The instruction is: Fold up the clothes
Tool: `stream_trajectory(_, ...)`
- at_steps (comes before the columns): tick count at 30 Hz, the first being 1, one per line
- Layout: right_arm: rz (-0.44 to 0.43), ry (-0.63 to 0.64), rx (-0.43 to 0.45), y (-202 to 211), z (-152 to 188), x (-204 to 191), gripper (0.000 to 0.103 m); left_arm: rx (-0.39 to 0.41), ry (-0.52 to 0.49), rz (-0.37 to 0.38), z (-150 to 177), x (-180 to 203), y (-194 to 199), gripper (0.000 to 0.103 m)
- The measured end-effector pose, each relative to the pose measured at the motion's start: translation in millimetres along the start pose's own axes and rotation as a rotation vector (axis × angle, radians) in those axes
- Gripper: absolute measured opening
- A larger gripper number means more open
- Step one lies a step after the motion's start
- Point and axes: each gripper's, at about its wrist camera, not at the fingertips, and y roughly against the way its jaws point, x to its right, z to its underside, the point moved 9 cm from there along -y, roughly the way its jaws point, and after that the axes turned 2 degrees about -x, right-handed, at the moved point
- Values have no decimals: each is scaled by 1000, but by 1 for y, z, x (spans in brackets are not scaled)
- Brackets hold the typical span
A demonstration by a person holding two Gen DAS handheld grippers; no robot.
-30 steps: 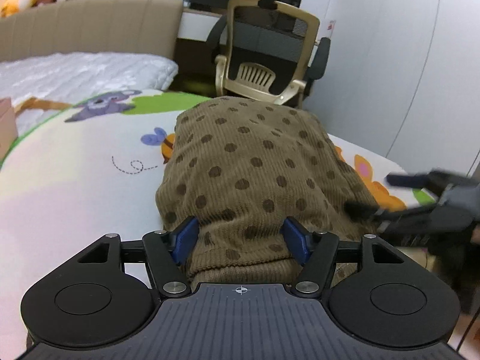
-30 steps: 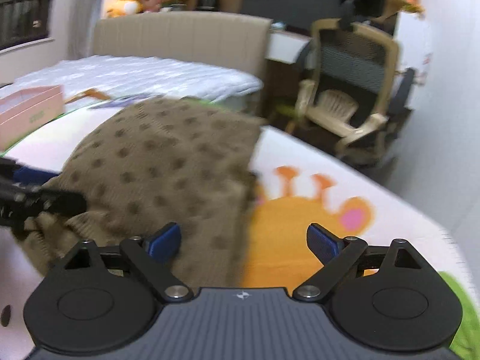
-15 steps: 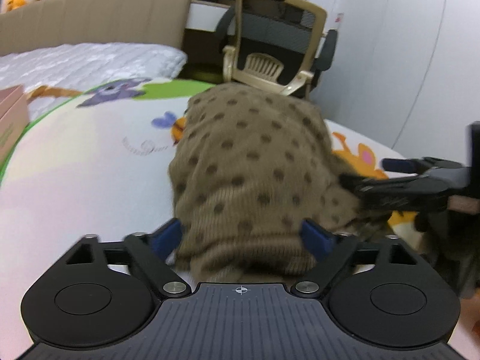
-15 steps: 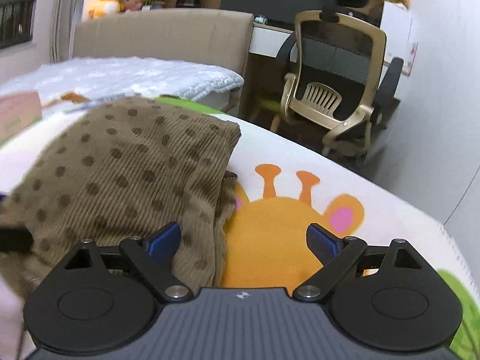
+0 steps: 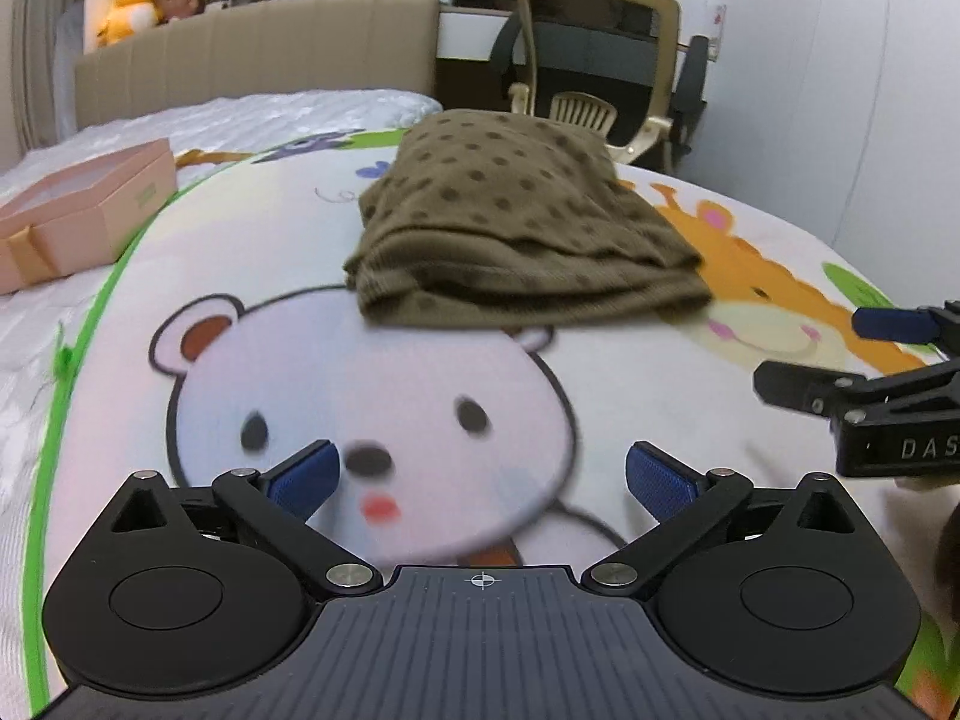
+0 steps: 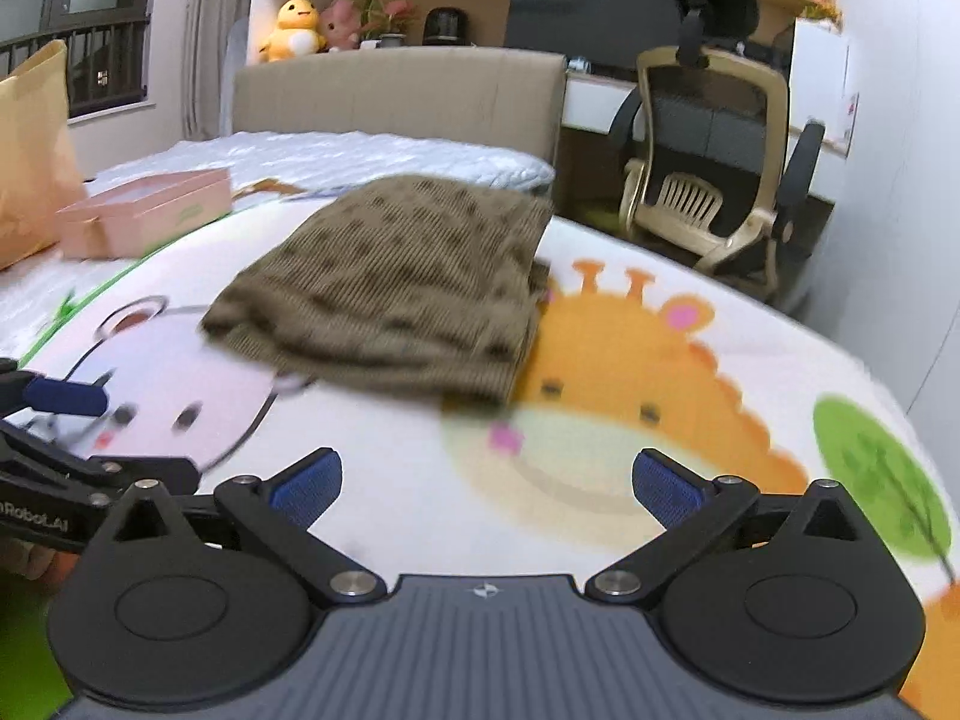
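Brown dotted garment (image 5: 522,234) lies folded in a compact stack mid-blanket (image 5: 384,372), straddling the bear and giraffe prints, nearer the far edge; layers visible along its near edge. Left gripper (image 5: 480,474) spread wide, nothing between the pads, hovering over the bear face, well apart from the garment. Right gripper (image 6: 486,480) also spread and empty, over the giraffe mouth. Pink box (image 5: 78,210) sits at the blanket's left edge. Fold looks done or nearly so. Risks: near edge looks uneven, so a careless regrasp could catch only the top layer and peel the stack open; soft bedding could let it slump.
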Motion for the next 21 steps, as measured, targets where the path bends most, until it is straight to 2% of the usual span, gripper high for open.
stream_trajectory(5,37,-86,-36,7,24,18,103,9,-34,-158,9,2,12,103)
stream_trajectory(7,58,-111,-61,4,28,23,103,3,-42,-184,9,1,11,103)
stream_trajectory(9,88,-123,-117,-5,32,24,103,-3,-56,-186,9,1,9,103)
stream_trajectory(14,99,-123,-110,-5,35,23,103,-7,-63,-175,8,0,7,103)
stream_trajectory(21,48,-128,-119,-10,33,20,103,-15,-46,-156,8,0,5,103)
